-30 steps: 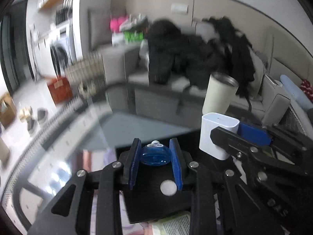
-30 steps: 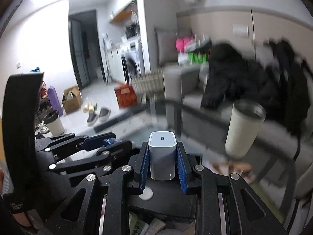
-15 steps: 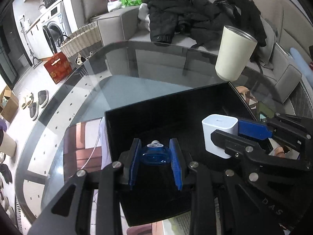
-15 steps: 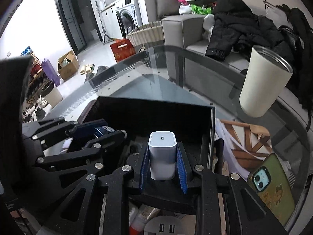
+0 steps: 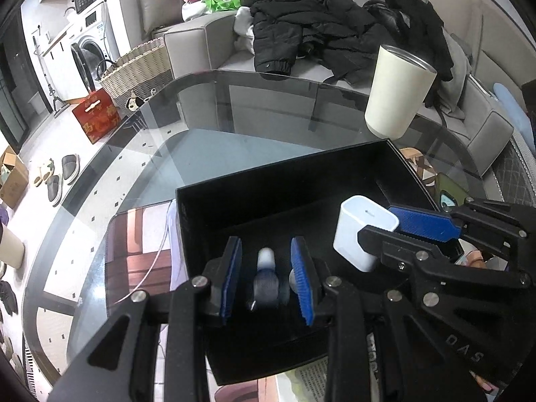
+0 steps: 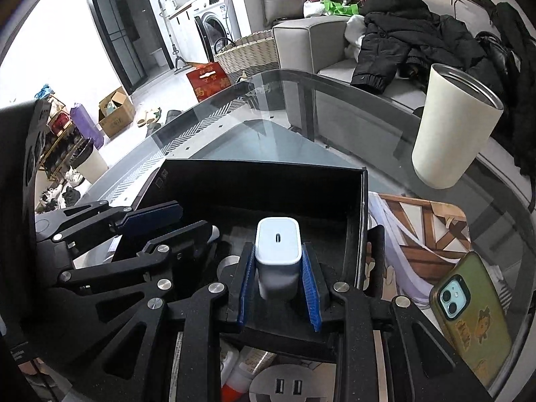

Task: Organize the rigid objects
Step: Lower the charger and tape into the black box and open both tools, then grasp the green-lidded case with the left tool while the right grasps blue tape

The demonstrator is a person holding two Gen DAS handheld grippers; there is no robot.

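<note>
Small blue bottle (image 5: 267, 281), gripped half a second ago, is now dropped between widened left gripper (image 5: 267, 279) fingers into black rectangular box (image 5: 278, 181); white charger cube (image 6: 277, 251) is held by right gripper (image 6: 278, 288).

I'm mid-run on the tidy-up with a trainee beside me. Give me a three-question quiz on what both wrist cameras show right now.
1. True or false: the right gripper is shut on the white charger.
2. Multiple choice: the small blue bottle between the fingers of the left gripper is A) clamped tight, B) loose, with gaps on both sides, C) out of view.
3. Fill in: both grippers are over the open ___ box.

Key: 1 true; 2 B; 3 black.
</note>
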